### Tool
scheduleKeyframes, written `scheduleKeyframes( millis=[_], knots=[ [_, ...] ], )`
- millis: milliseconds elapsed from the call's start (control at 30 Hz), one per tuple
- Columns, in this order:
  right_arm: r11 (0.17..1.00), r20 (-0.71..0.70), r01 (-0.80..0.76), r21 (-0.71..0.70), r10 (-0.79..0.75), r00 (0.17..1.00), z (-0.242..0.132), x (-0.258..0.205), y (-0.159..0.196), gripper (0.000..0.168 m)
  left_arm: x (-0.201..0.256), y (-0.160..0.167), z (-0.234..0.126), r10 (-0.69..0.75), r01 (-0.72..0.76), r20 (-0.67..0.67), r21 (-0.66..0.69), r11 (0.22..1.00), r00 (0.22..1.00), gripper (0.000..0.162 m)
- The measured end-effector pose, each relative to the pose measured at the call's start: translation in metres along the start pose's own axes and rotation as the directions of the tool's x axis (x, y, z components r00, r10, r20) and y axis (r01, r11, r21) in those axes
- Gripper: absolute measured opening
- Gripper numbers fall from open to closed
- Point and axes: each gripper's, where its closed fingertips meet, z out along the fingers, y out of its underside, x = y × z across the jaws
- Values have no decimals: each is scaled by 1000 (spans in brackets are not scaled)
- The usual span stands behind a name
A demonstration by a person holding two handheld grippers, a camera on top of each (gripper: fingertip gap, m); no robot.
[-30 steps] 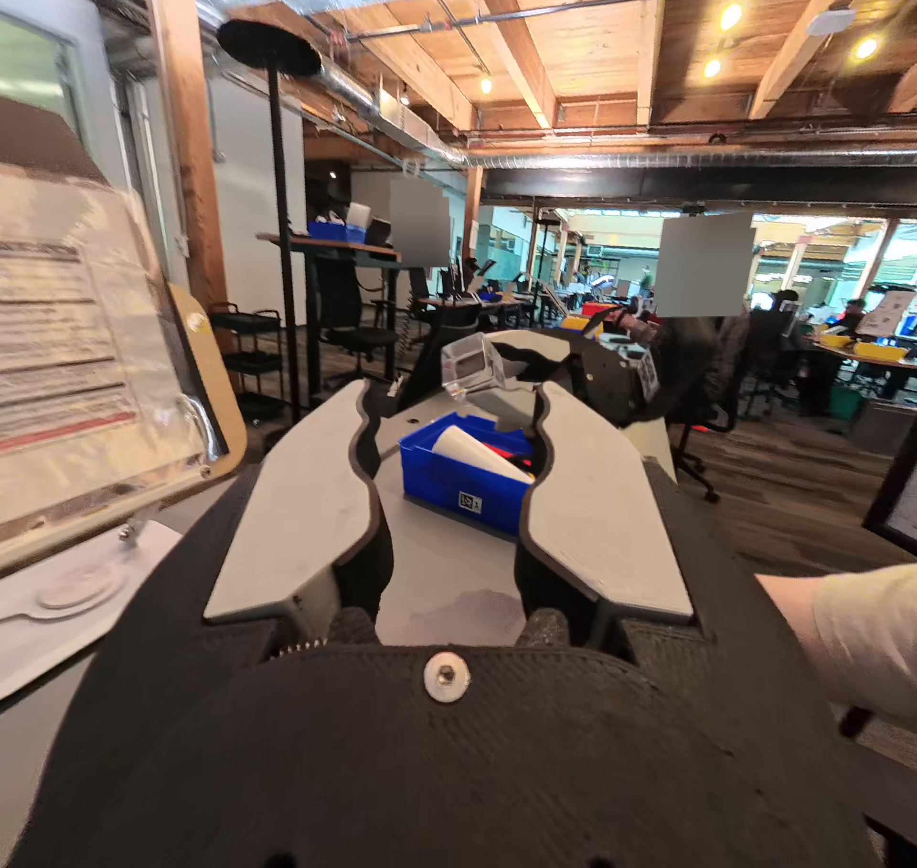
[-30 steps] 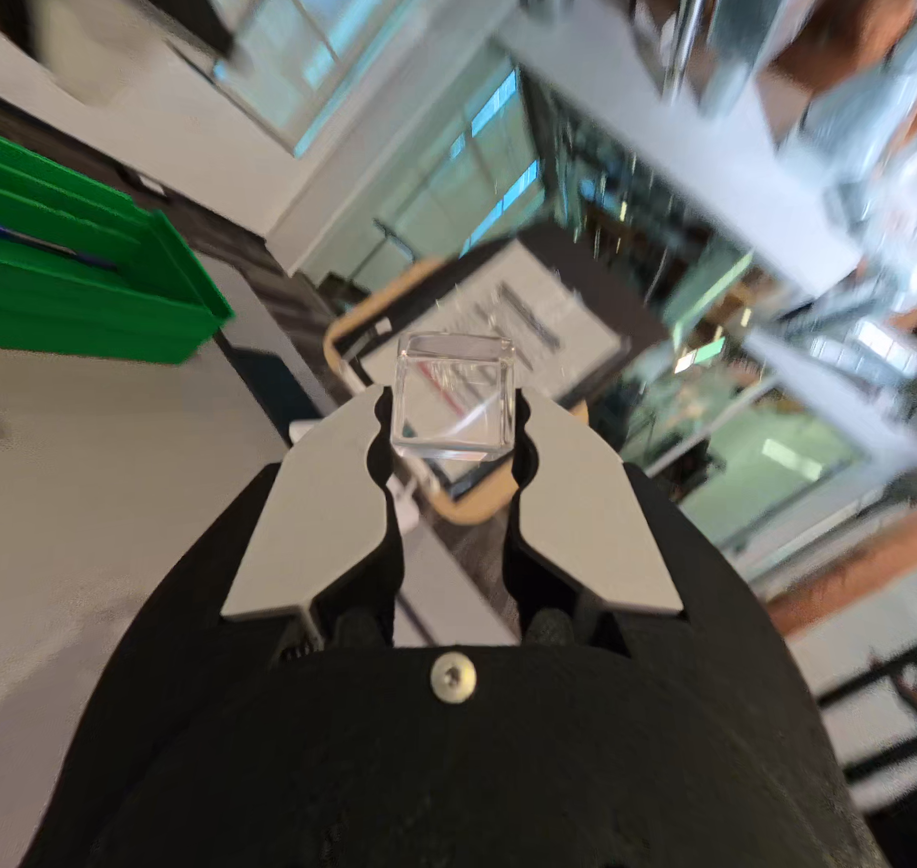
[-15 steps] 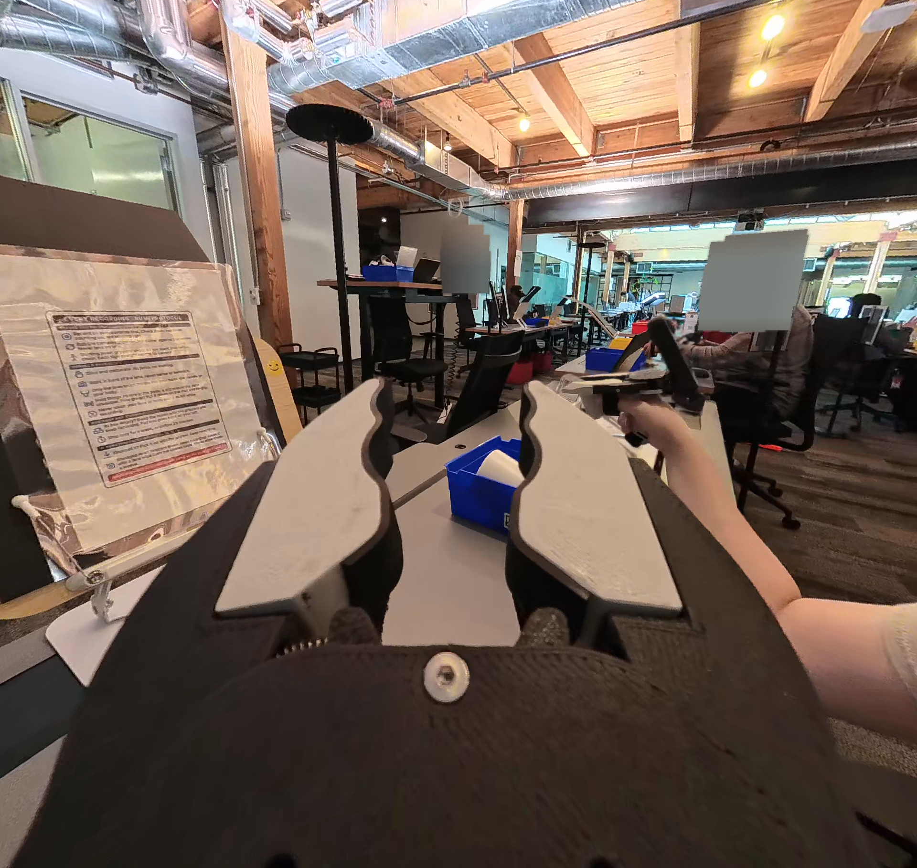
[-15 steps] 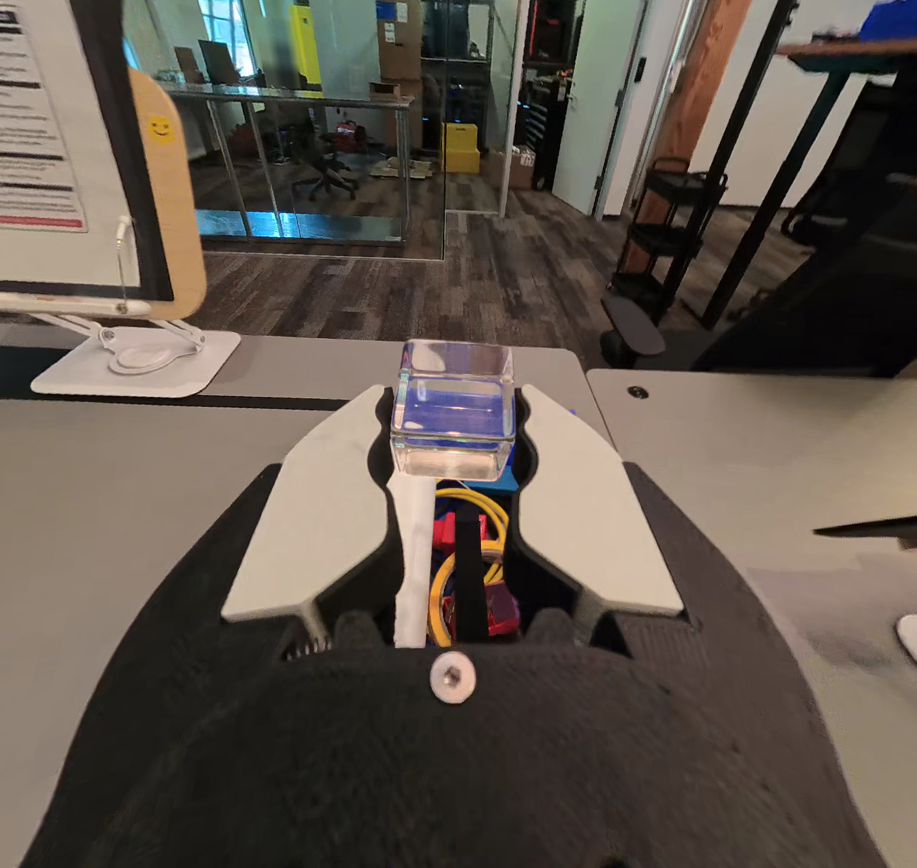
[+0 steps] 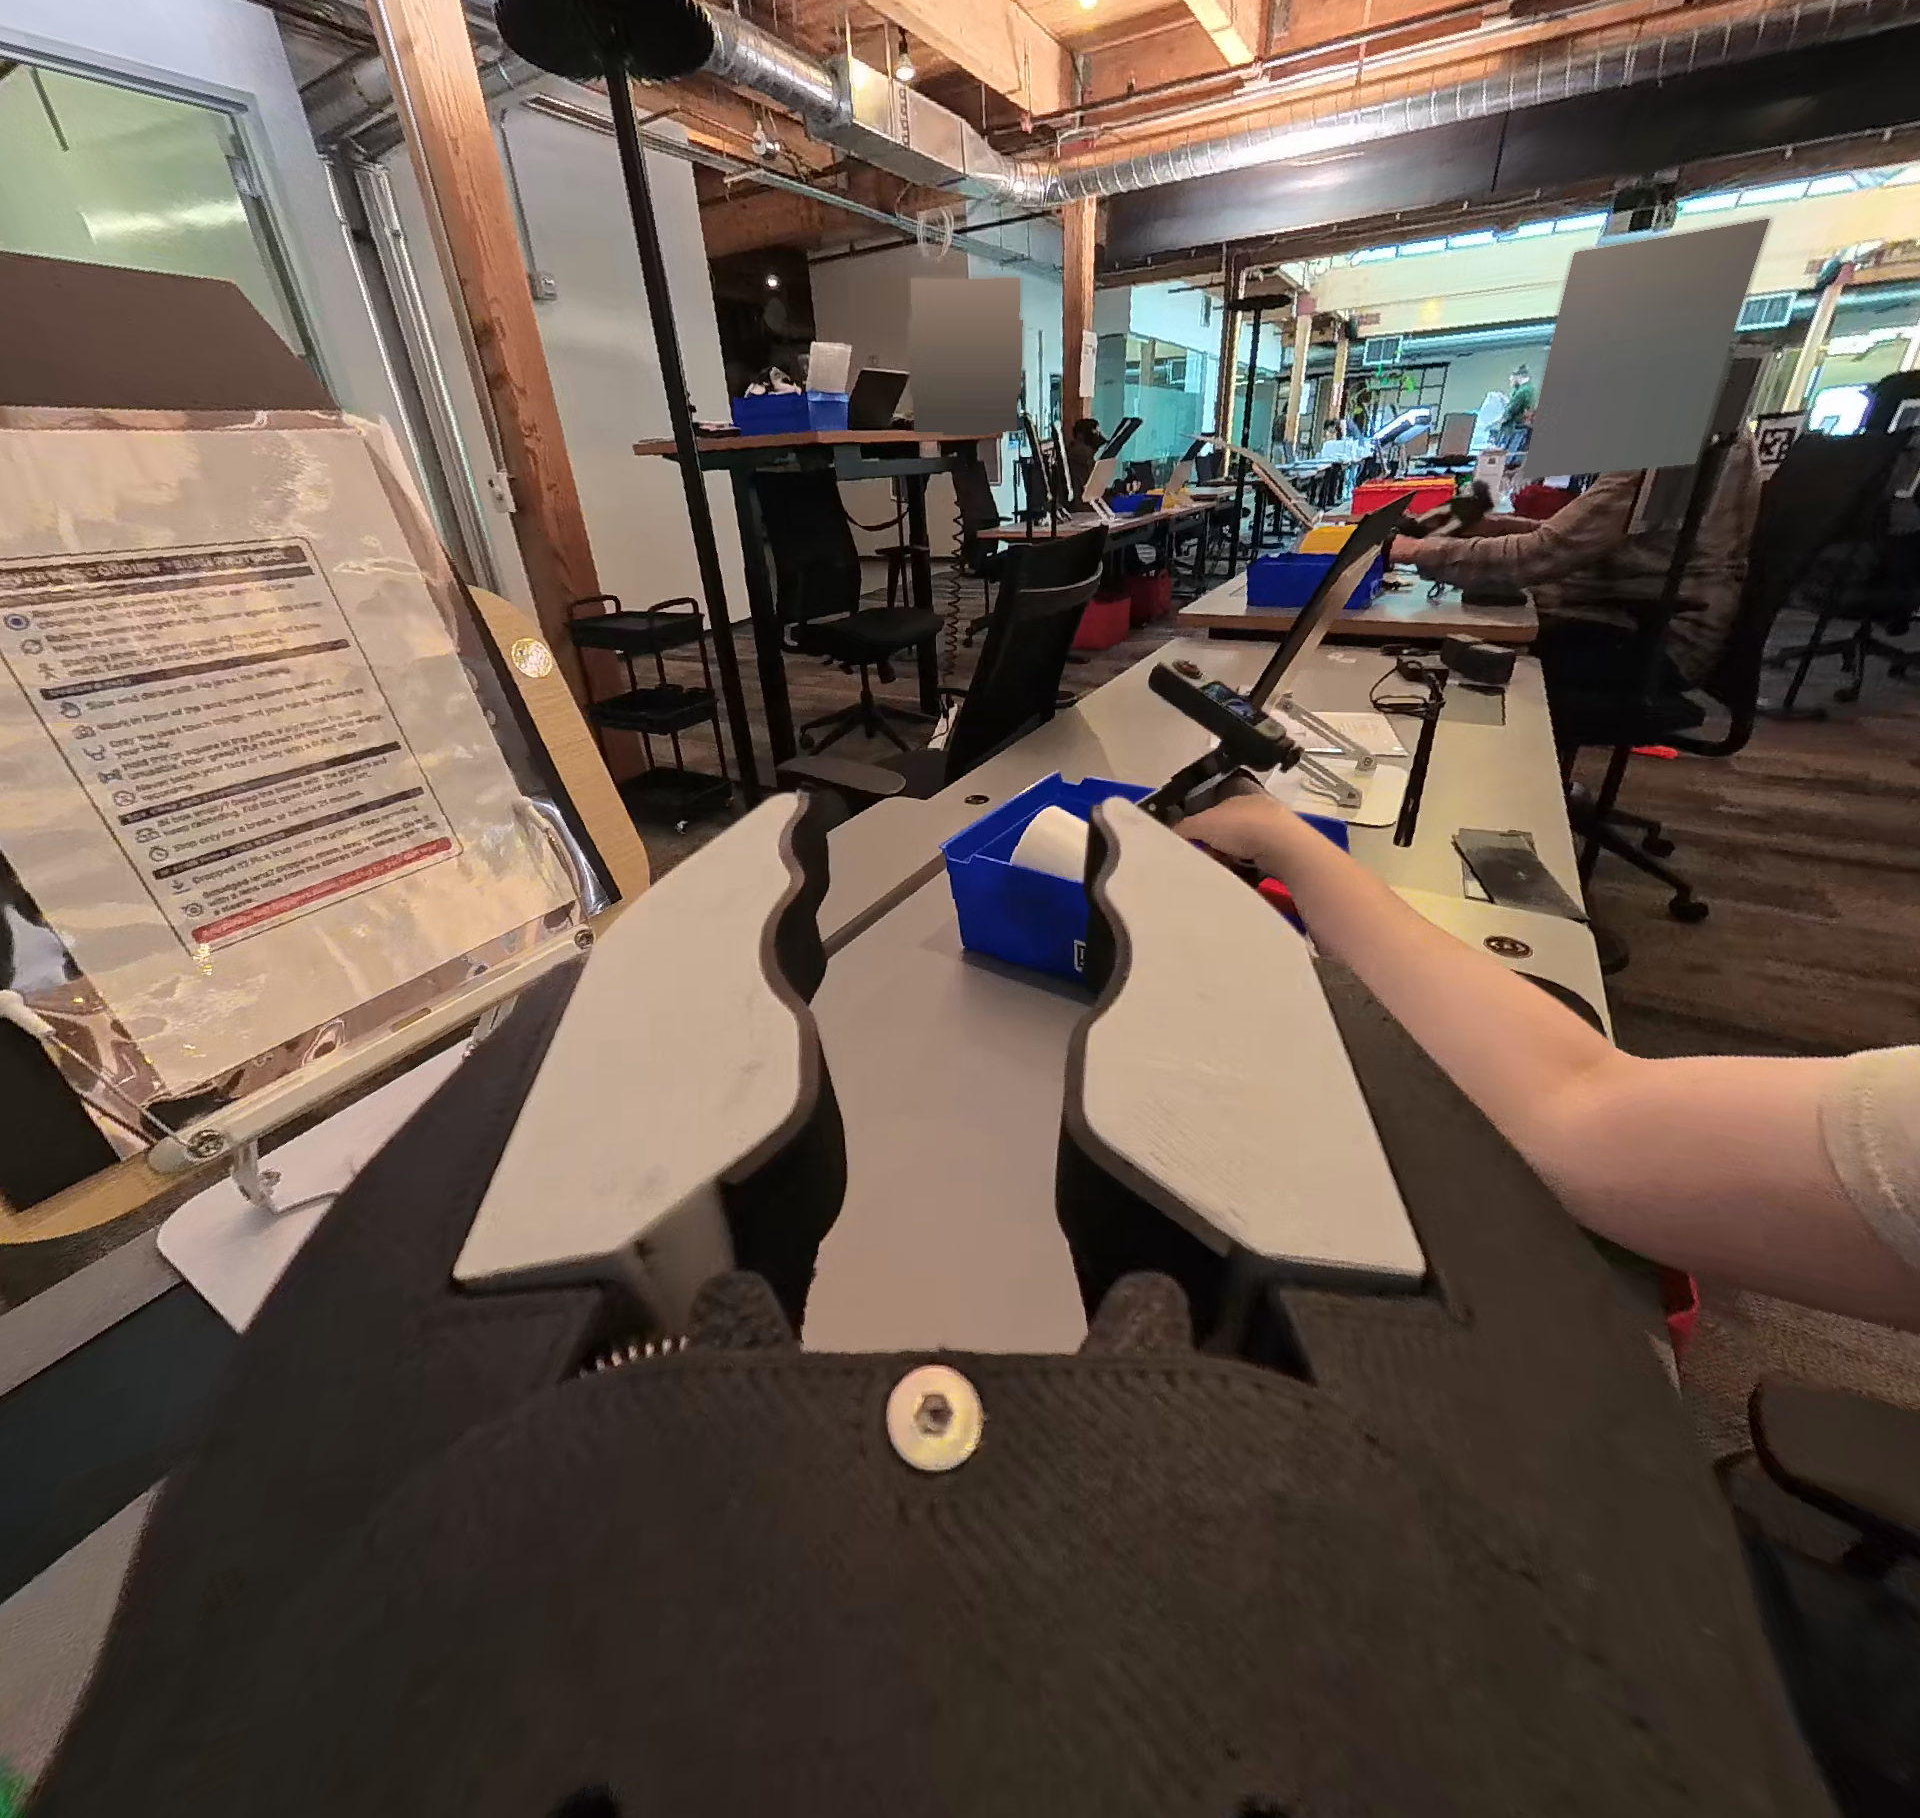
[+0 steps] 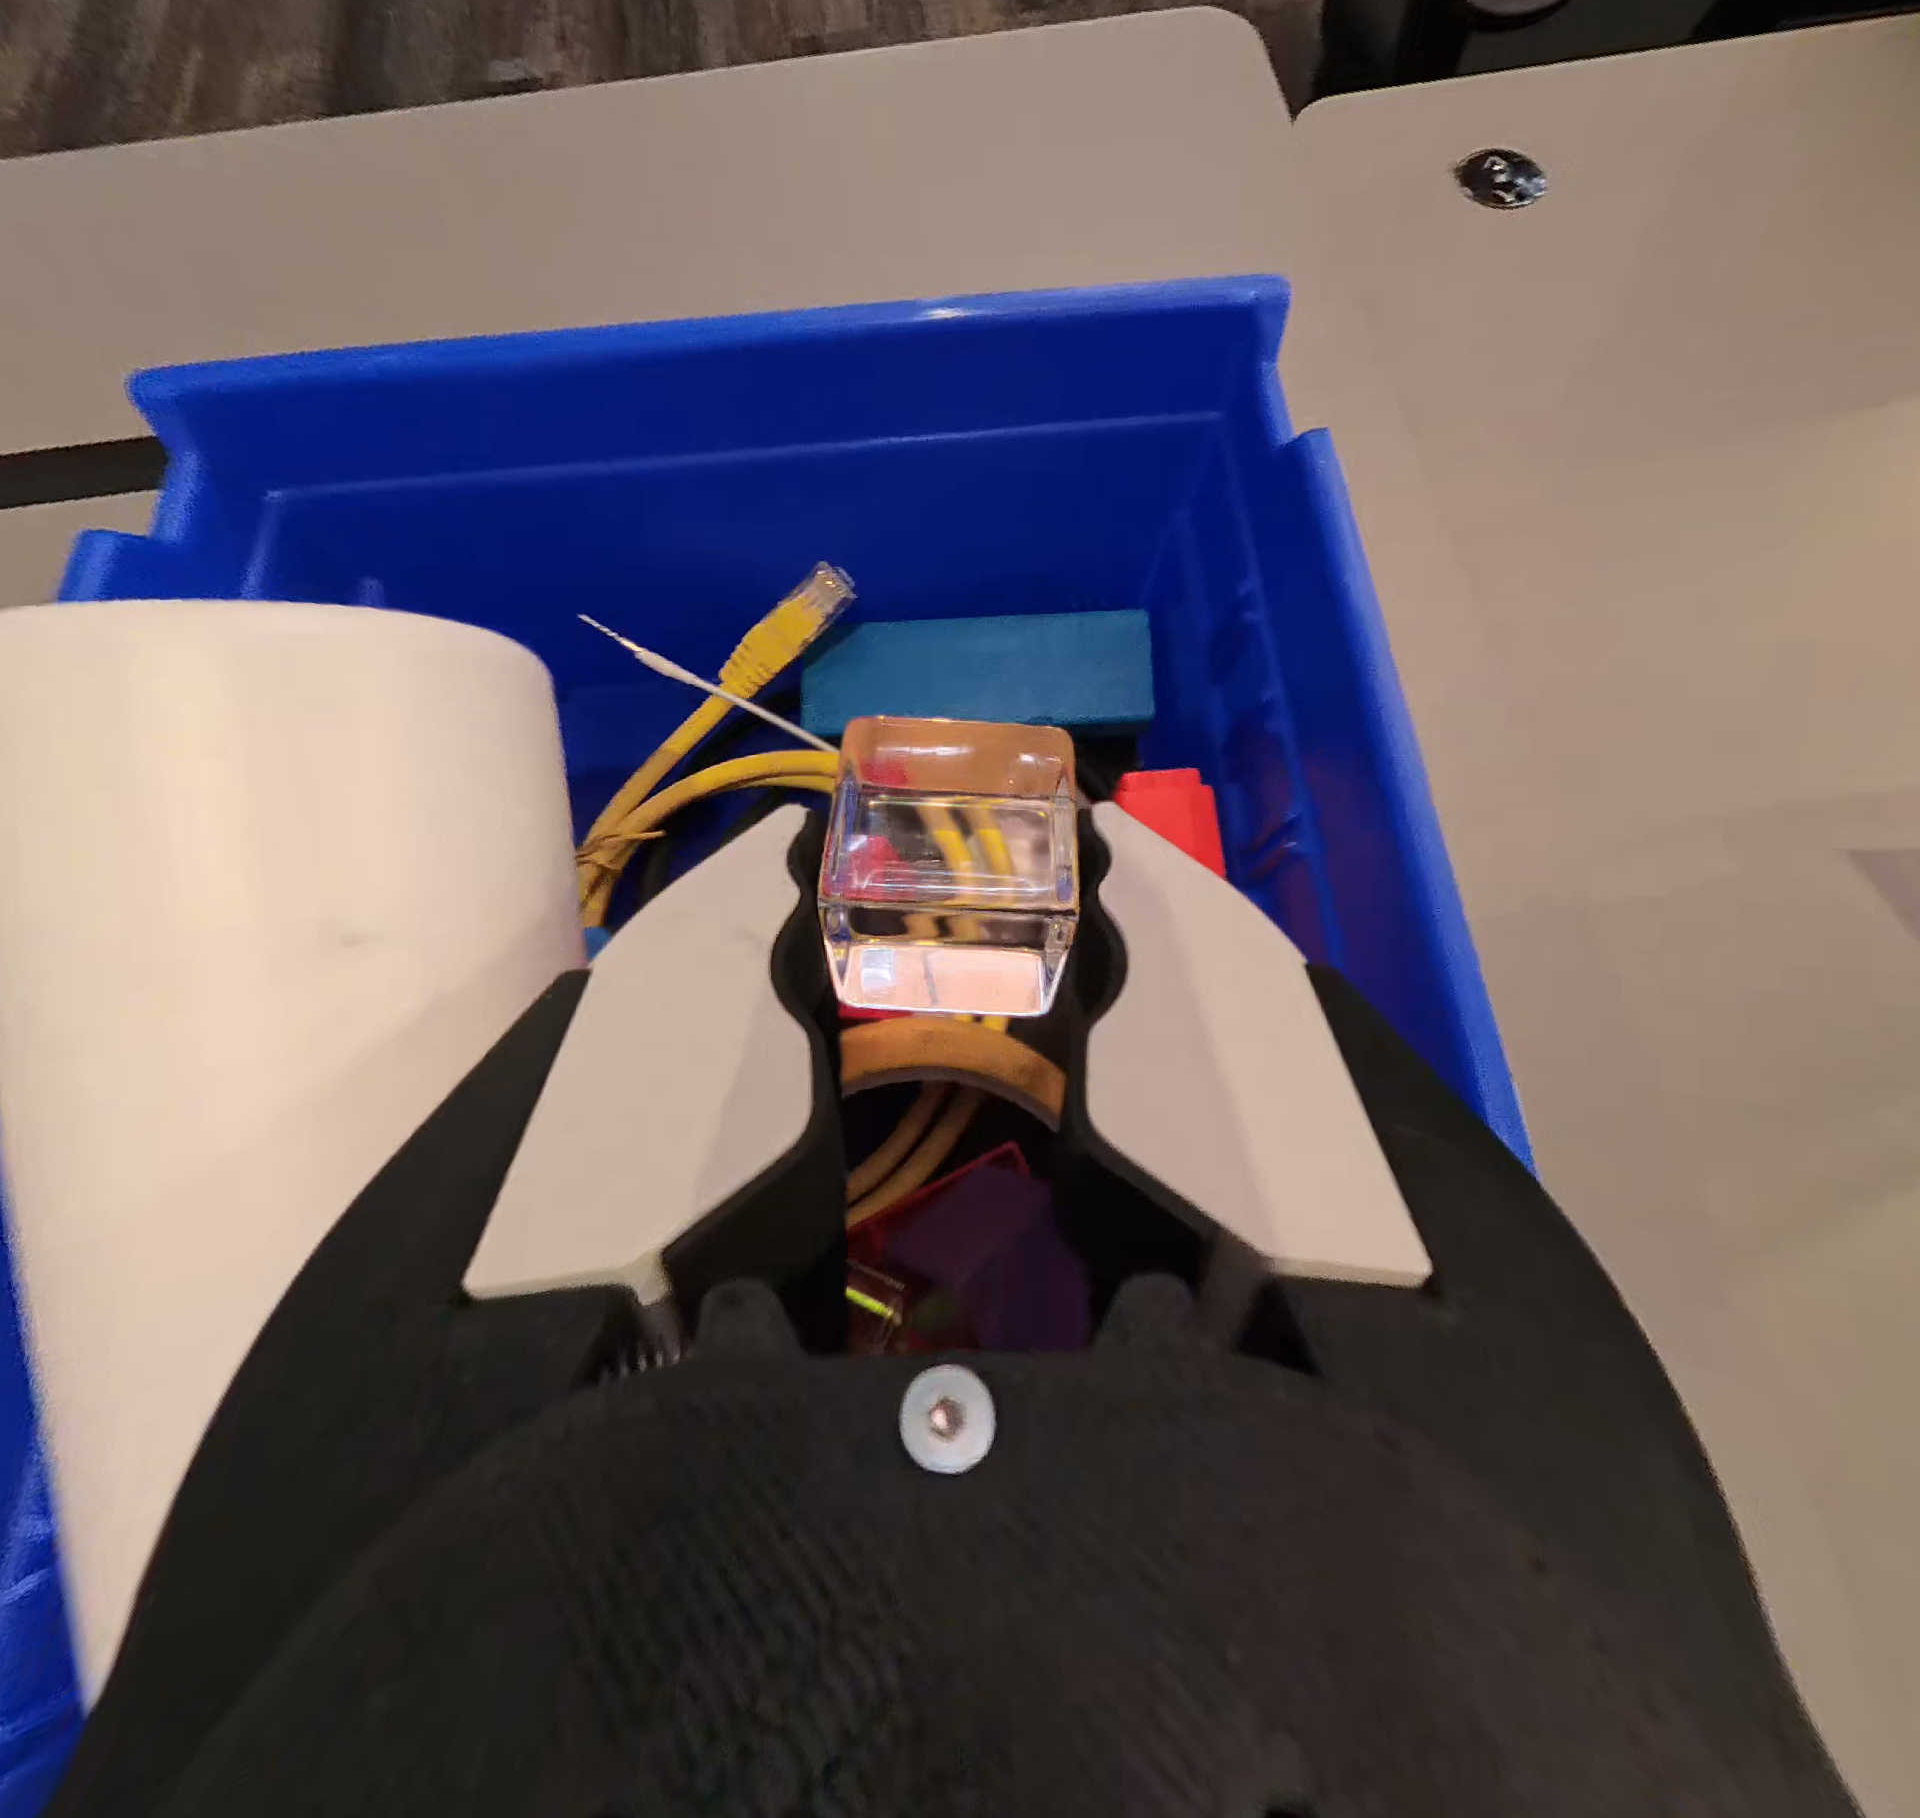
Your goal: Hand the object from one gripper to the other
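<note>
Two tools: right tool [image 6: 948, 823] tilted down clamping clear cube [image 6: 948, 869], left tool [image 5: 948, 818] level, apart.

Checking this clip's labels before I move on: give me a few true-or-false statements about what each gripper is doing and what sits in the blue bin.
1. The right gripper holds a clear cube between its fingers. True.
2. The left gripper holds a yellow cable. False: its fingers are open and empty.
3. The cube is over the blue bin. True.
4. The bin is empty. False: it holds a yellow cable, a white roll and blocks.
</note>
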Motion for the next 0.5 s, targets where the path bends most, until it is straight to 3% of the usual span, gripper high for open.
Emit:
scheduleKeyframes(
  millis=[100,200,300,400,500],
  knots=[
    [999,11,-38,7,38,999,4,3,2,48,0,5,3,10,-10,1,-26,1000,1000,47],
    [984,-14,-70,162,74,997,-26,12,-24,49,-4,7,-1,43,-41,35,-58,997,998,50],
    [920,-26,-38,390,52,998,-90,12,-66,49,-22,5,-18,132,-114,152,-124,986,980,53],
    [812,57,-57,581,30,998,-167,-10,-100,49,-65,-2,-62,260,-175,408,-233,957,875,54],
    [652,200,-144,744,-12,980,-249,-44,-125,48,-100,12,-114,271,-60,567,-361,931,778,53]
  ],
)
